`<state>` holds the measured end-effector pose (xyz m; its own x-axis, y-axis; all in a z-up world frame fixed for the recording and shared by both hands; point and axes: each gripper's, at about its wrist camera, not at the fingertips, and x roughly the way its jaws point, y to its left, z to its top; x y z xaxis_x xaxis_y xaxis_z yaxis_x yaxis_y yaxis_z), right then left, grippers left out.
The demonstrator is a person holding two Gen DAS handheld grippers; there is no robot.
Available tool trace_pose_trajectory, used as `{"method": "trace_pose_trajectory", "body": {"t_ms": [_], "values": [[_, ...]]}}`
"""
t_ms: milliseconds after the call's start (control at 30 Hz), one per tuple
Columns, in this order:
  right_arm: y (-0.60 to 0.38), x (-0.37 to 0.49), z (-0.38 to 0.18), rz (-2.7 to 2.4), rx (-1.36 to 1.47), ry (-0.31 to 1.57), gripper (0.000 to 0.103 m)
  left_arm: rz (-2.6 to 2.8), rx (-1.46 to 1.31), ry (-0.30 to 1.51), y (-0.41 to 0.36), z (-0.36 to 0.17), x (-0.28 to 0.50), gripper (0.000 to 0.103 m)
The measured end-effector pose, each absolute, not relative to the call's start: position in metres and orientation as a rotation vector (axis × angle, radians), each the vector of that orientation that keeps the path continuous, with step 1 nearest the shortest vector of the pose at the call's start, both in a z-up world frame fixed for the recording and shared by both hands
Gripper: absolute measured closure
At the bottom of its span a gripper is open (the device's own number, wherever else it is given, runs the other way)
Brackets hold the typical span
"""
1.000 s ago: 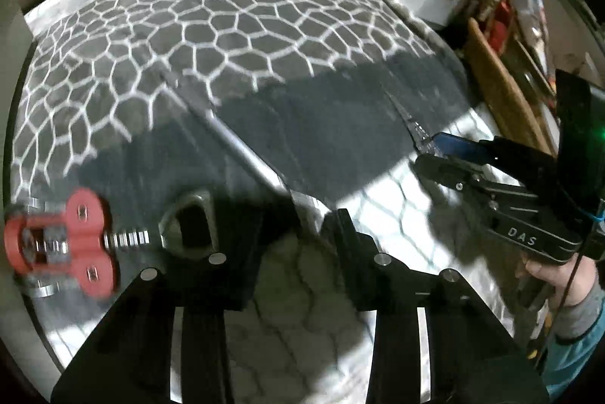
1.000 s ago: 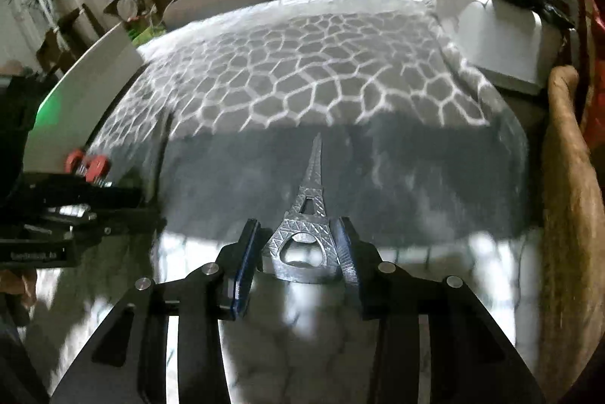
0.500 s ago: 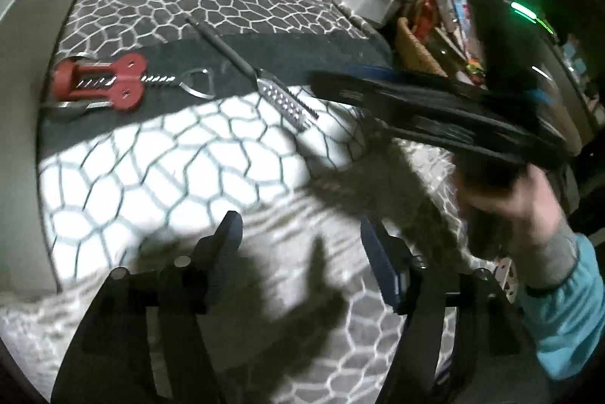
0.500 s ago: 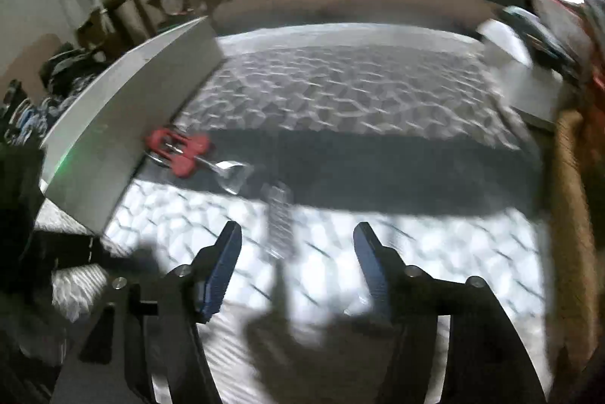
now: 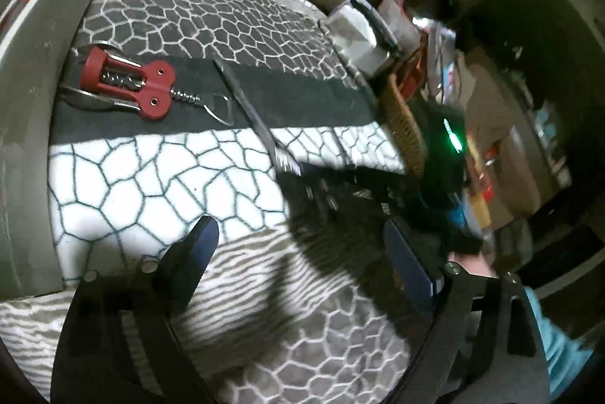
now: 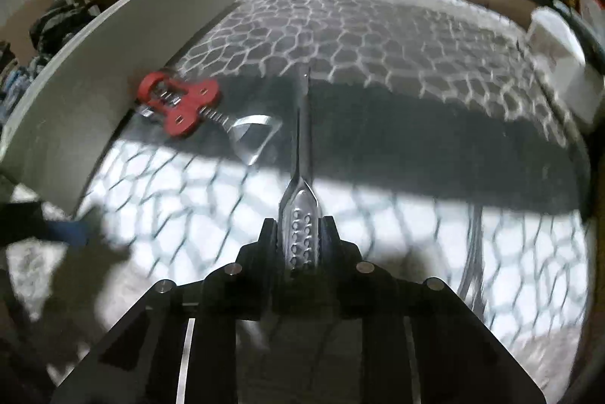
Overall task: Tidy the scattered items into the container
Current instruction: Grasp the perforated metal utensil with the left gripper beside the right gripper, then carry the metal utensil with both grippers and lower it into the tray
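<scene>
A patterned cloth is covering the surface, with a pale container wall standing along its left edge. A red corkscrew is lying just beside that wall. Nearer the middle, a long metal utensil is stretching away from the front edge, its perforated end being pinched by the right gripper, whose jaws are closing on it. The left gripper is hovering over the front edge, its jaws opening with nothing between them. Judging from this, the hold on the very end could let the long handle droop or swing, perhaps striking the wall or slipping free.
</scene>
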<state>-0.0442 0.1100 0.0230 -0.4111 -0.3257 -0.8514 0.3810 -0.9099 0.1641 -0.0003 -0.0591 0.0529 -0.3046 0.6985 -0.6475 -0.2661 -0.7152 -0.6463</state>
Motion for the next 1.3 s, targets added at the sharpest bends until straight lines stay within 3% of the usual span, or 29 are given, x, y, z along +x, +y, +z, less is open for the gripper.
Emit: {"method": "trace_pose_trajectory", "body": {"t_ms": [233,267,333,400,467,800,967,1300], "values": [[0.104,0.023,0.037,-2.212,1.432,-0.204,0.080,1.926,-1.430,-0.755,-0.057,0.014,-0.009,0.016],[0.101,0.033,0.038,-2.194,1.429,-0.243,0.080,1.906,-1.446,-0.782,-0.057,0.006,-0.010,0.021],[0.095,0.052,0.038,-2.164,1.424,-0.301,0.081,1.866,-1.465,-0.835,-0.057,-0.006,-0.009,0.040],[0.088,0.067,0.037,-2.144,1.421,-0.330,0.081,1.867,-1.479,-0.825,-0.056,-0.010,-0.007,0.070],[0.082,0.076,0.037,-2.166,1.421,-0.297,0.080,1.866,-1.488,-0.798,-0.054,-0.010,-0.005,0.093],[0.069,0.077,0.042,-2.264,1.363,-0.230,0.076,1.881,-1.442,-0.698,-0.049,0.008,0.006,0.093],[0.060,0.081,0.051,-2.282,1.305,-0.200,0.081,1.888,-1.396,-0.634,-0.049,0.026,0.017,0.093],[0.041,0.091,0.116,-2.273,1.116,-0.248,0.081,1.972,-1.260,-0.526,-0.072,0.130,0.030,0.092]]}}
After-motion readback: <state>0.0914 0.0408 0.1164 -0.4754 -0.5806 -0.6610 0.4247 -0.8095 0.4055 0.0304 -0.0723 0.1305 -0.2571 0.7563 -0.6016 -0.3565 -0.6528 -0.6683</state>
